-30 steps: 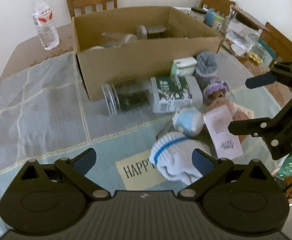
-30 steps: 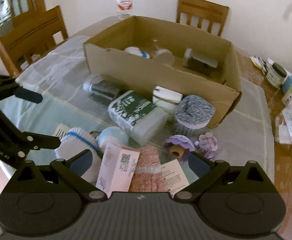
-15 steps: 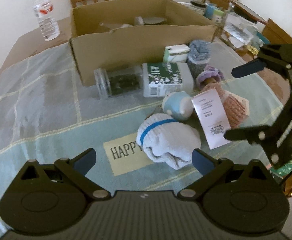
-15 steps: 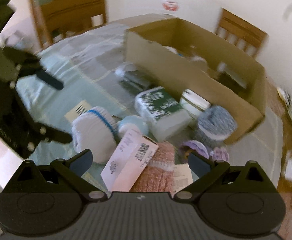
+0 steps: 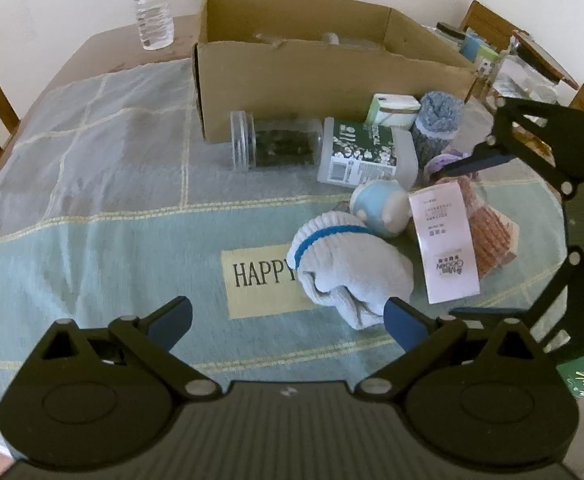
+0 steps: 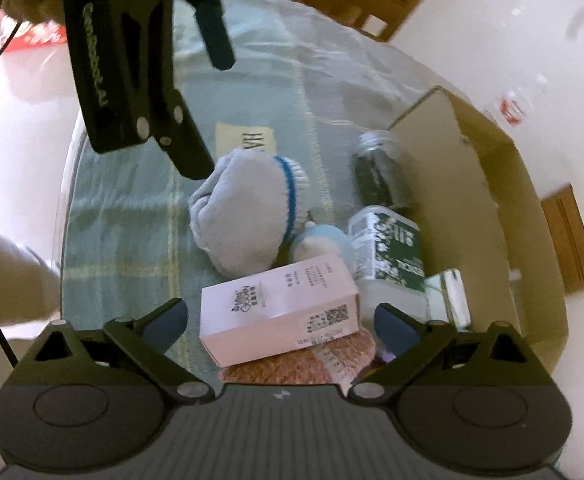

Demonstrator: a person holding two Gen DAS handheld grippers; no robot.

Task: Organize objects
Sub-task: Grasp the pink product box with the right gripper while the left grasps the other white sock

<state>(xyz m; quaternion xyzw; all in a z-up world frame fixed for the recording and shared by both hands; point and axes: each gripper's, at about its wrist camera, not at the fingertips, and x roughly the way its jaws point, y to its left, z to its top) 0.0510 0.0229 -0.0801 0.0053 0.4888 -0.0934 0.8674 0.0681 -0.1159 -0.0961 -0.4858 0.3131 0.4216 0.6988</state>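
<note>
Closing around the white box (image 6: 280, 312) at lower centre without touching it, the right gripper (image 6: 278, 320) stays wide; the left gripper (image 5: 288, 318) gapes empty beside the sock (image 5: 347, 268).

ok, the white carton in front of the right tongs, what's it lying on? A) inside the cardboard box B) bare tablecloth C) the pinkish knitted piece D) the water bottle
C: the white carton lies on the pinkish knitted piece, outside the cardboard box.
</note>
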